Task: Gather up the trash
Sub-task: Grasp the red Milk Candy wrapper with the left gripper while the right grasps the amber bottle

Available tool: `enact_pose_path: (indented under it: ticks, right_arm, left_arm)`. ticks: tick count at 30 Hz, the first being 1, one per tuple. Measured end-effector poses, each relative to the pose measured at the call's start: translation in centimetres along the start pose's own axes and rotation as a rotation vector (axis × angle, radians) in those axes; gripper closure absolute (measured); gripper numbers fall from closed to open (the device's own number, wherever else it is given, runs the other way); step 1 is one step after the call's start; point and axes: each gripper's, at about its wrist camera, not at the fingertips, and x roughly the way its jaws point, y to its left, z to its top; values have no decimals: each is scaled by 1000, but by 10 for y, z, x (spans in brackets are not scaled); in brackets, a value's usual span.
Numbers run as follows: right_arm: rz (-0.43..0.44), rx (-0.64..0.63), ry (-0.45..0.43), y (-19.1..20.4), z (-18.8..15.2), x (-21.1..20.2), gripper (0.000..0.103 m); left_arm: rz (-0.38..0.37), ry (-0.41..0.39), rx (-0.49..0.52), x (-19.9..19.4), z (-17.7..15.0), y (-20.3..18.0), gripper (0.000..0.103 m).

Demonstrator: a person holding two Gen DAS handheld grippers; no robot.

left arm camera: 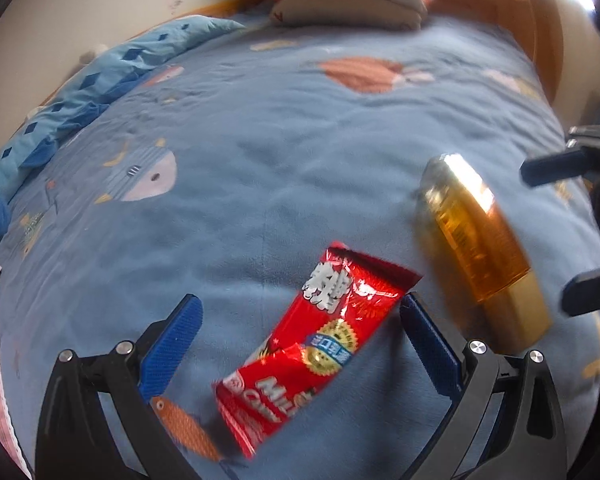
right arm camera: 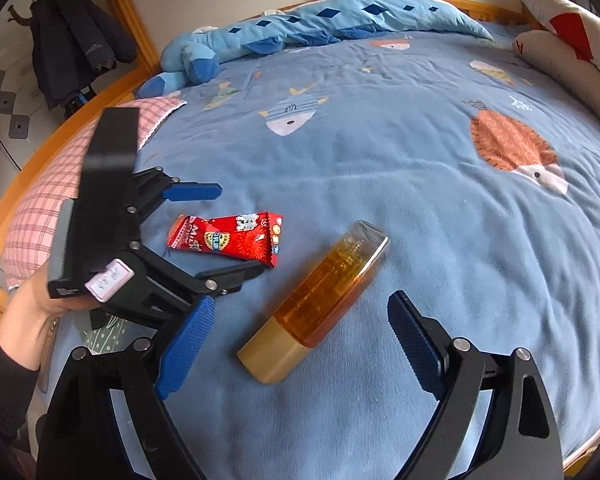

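On the bed (right arm camera: 380,168) we are lining up both grabs: our left gripper (left arm camera: 300,332), fingers spread wide, is straddling the wrapper (left arm camera: 312,356), while our right gripper (right arm camera: 300,344), equally wide, is framing the bottle (right arm camera: 316,300). Next we are judging a descent, then squeezing.

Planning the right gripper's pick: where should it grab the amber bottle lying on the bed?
Grip the amber plastic bottle with the gold cap across its middle, coming down from above. It lies flat on the blue blanket, already between the open right gripper fingers.
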Motion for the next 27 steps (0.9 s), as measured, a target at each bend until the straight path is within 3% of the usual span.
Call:
enact_pose_path:
  ticks: [4, 7, 12, 18, 27]
  right_arm:
    - [-8, 5, 2, -2, 1, 1, 17]
    - [-17, 6, 9, -2, 2, 1, 17]
    - [-21, 13, 8, -1, 2, 2, 17]
    - [-50, 37, 23, 2, 4, 9, 18]
    - [-160, 96, 76, 3, 9, 37, 36]
  left_arm:
    - [-65, 8, -67, 9, -6, 7, 5]
    - [-81, -5, -90, 7, -9, 8, 13]
    - [-56, -20, -58, -7, -10, -6, 66]
    - [-45, -18, -158, -17, -18, -4, 70]
    - [-47, -39, -198, -33, -29, -8, 70]
